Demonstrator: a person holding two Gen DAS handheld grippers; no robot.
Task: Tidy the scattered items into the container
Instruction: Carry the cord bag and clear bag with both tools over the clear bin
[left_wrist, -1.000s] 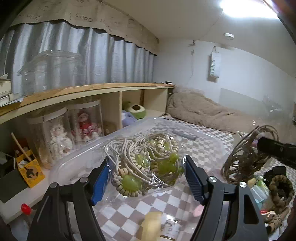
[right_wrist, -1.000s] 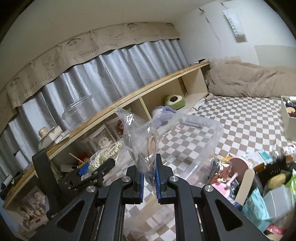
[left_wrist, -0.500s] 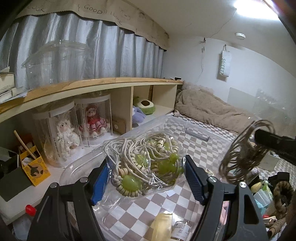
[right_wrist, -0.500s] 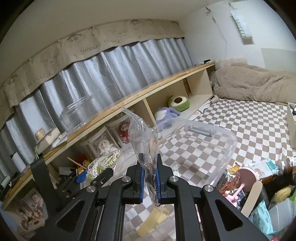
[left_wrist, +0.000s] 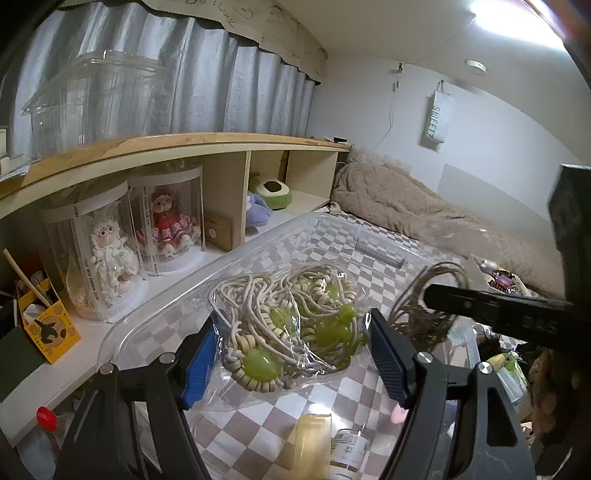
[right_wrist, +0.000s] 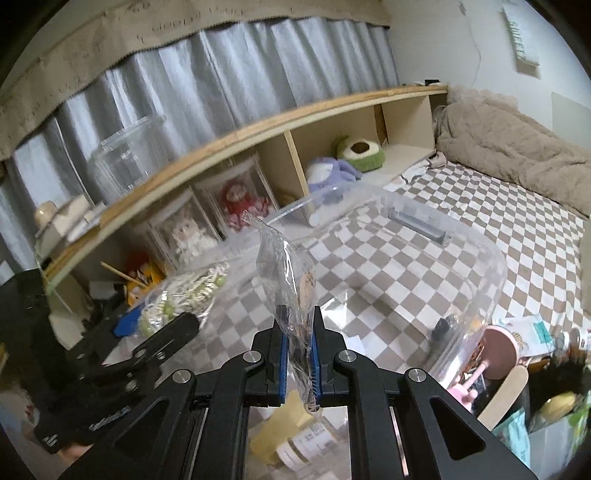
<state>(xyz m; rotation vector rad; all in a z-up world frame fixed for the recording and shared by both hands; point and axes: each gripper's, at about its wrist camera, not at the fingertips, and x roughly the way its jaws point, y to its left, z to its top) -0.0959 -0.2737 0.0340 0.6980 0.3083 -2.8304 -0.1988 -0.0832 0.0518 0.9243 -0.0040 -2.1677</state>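
My left gripper (left_wrist: 291, 362) is shut on a clear bag of cream cord with green and wooden beads (left_wrist: 288, 332). It holds the bag above the near end of the clear plastic bin (left_wrist: 314, 221). In the right wrist view that bag (right_wrist: 184, 295) and the left gripper (right_wrist: 151, 321) appear at the left. My right gripper (right_wrist: 299, 354) is shut on a thin clear bag (right_wrist: 284, 273) holding a brown cord coil. It hangs over the bin (right_wrist: 480, 258). In the left wrist view the brown coil (left_wrist: 424, 314) and the right gripper (left_wrist: 432, 295) are at the right.
A wooden shelf (left_wrist: 184, 144) runs along the left with doll cases (left_wrist: 107, 254), a yellow box (left_wrist: 48, 325) and plush toys (left_wrist: 273, 192). A yellow bottle (left_wrist: 314, 443) and a jar (left_wrist: 347, 450) lie below. Clutter with a pink item (right_wrist: 495, 354) sits right; a beige blanket (right_wrist: 517, 147) lies beyond.
My right gripper has carried its bag leftward, closer to the left gripper and over the bin. The left gripper kept its grip and shifted only slightly.
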